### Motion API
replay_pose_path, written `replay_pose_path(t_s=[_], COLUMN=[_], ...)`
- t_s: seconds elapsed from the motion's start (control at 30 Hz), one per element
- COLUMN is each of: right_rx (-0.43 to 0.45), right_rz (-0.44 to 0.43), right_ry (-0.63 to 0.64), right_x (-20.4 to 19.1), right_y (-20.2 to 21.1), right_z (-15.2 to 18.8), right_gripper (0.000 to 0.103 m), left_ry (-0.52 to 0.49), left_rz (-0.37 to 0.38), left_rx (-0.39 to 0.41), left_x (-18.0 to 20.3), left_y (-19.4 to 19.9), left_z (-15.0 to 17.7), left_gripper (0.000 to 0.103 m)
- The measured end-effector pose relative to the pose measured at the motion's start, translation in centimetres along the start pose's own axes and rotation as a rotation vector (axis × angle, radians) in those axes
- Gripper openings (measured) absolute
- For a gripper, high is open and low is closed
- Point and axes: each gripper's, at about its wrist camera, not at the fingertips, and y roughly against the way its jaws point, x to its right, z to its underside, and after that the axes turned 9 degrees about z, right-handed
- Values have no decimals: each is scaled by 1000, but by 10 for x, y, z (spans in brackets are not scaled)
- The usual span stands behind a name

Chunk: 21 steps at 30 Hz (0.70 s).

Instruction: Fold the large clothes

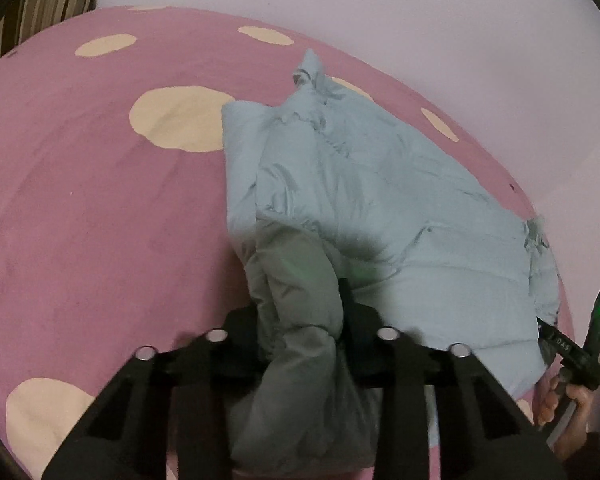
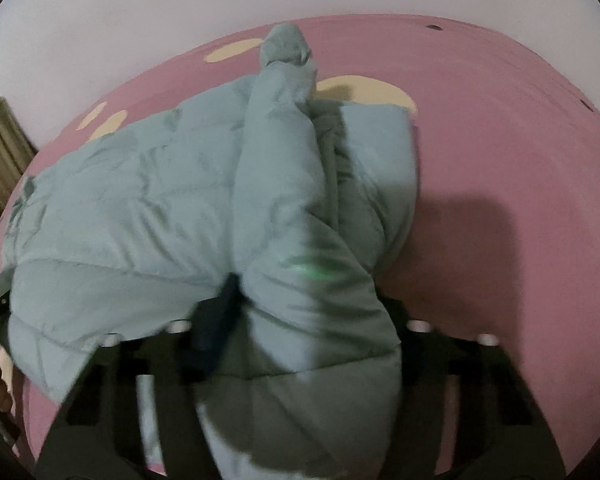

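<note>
jacket: pale blue puffer jacket [image 1: 380, 200] lies on the pink spotted bed cover [image 1: 80, 200], partly folded; in the L view its bulk runs from 6 up toward 1 o'clock.
L claw: my left claw [image 1: 302, 320] is clamped on a thick bunched fold at the near edge, padding bulging out btwn the fingers.
R claw: my right claw [image 2: 308, 320] also grips a fat roll of the jacket, nr 6 o'clock in its view; fabric hides most of the fingers.
step, I reckon: carry both held folds across to stack the halves.
how to do well: I'd keep both claws level & moving together, lift enough to clear the bulk, lay down flat, squeeze air out before letting go.
</note>
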Motion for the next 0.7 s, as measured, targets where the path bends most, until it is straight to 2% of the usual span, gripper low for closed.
replay_pose_path(t_s=[0.07, 0.17, 0.4, 0.7], right_rx=[-3, 10, 23, 4], right_rz=[-25, -32, -57, -130], right_ry=[4, 4, 6, 26], right_x=[-5, -7, -11, -33], right_y=[2, 8, 23, 47], right_z=[0, 1, 5, 28], right_gripper=[33, 27, 20, 19], left_ry=[-20, -23, -32, 4], left_rz=[-2, -1, -20, -56], left_rx=[12, 32, 66, 85], left_x=[3, 5, 5, -17], left_y=[3, 14, 38, 84], left_z=[2, 4, 7, 30], left_gripper=[18, 14, 11, 10])
